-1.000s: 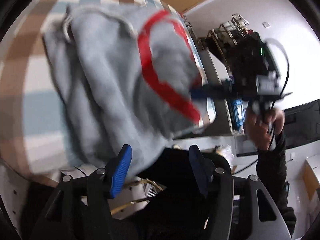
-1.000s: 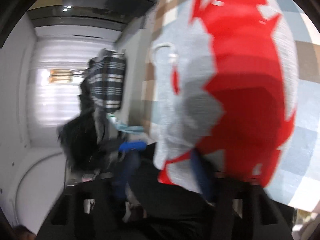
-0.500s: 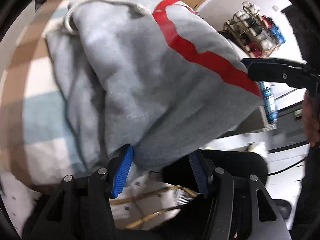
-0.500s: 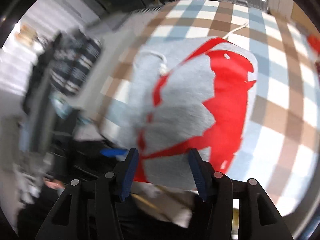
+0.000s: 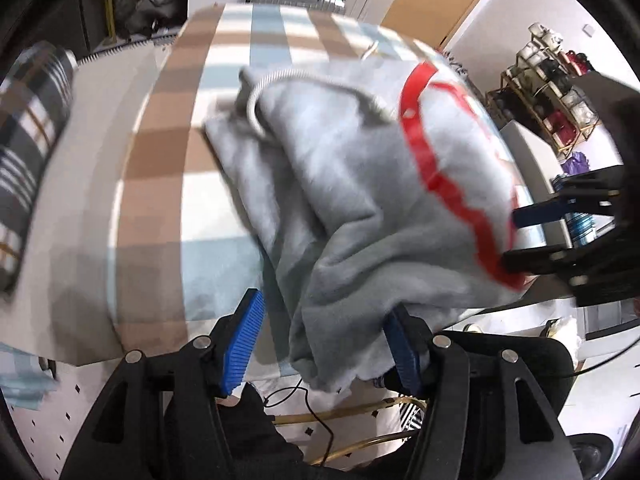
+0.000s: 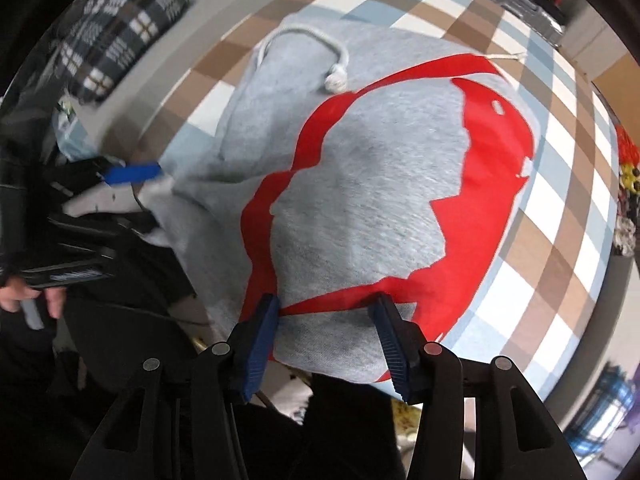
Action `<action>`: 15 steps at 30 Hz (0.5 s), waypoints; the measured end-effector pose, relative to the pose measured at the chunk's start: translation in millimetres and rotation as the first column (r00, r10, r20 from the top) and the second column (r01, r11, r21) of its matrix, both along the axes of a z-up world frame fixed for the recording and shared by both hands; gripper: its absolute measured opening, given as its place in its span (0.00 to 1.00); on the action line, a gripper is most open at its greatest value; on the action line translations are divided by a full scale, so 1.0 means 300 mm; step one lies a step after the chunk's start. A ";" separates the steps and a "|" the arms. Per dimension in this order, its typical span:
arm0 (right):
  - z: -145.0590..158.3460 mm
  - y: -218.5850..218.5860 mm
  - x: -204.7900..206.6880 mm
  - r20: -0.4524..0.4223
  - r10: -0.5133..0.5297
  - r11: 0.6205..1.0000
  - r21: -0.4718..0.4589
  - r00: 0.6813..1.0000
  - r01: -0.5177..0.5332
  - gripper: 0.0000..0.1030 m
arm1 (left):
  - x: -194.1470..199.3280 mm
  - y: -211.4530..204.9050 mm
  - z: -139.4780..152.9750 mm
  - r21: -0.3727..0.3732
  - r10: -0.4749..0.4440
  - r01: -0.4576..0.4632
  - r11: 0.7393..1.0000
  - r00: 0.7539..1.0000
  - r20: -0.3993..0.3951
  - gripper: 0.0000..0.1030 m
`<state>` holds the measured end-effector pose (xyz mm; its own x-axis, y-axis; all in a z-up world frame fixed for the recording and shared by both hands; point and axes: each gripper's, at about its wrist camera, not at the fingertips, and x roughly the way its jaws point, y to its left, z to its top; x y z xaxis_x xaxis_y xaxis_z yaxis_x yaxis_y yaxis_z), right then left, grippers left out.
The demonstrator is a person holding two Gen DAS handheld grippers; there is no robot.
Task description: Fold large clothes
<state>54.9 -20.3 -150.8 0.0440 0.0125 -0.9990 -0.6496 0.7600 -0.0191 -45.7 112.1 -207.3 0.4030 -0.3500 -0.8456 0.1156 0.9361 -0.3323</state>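
a grey hoodie (image 6: 360,200) with a large red print (image 6: 492,184) lies folded into a thick bundle at the near edge of a table covered by a checked cloth (image 5: 168,152), its hem hanging slightly over that edge. the white drawstring (image 6: 336,76) rests on top, toward the far side of the bundle. the left gripper (image 5: 320,340) stands with its jaws apart around the near left corner of the bundle; one pad touches the fabric, the other is clear, so nothing is pinched. the right gripper (image 6: 326,344) points down at the near right corner, its jaws opening with the fabric edge between them, and the pads appear to rest beside the cloth rather than squeeze it. a dark plaid garment (image 6: 120,36) lies near the far left corner of the table. risk, as a judgement: with neither corner clamped, the overhanging hem may slide off the edge and pull the layers open; a pad dragging on withdrawal could also undo the fold.
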 end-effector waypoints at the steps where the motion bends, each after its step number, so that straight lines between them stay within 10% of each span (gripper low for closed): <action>1: -0.007 0.011 0.003 -0.008 0.006 1.000 -0.016 1.000 -0.006 0.50 | -0.008 0.013 0.016 -0.004 -0.002 0.002 1.000 1.000 0.018 0.54; 7: -0.021 0.024 0.005 -0.053 0.048 0.994 -0.091 0.997 -0.052 0.50 | -0.008 0.061 0.073 -0.137 0.036 -0.022 0.990 0.995 0.098 0.54; 15: 0.039 -0.053 0.048 -0.154 -0.011 0.998 -0.057 0.988 0.002 0.52 | 0.137 -0.193 -0.179 -0.172 -0.116 0.102 0.980 0.991 -0.072 0.54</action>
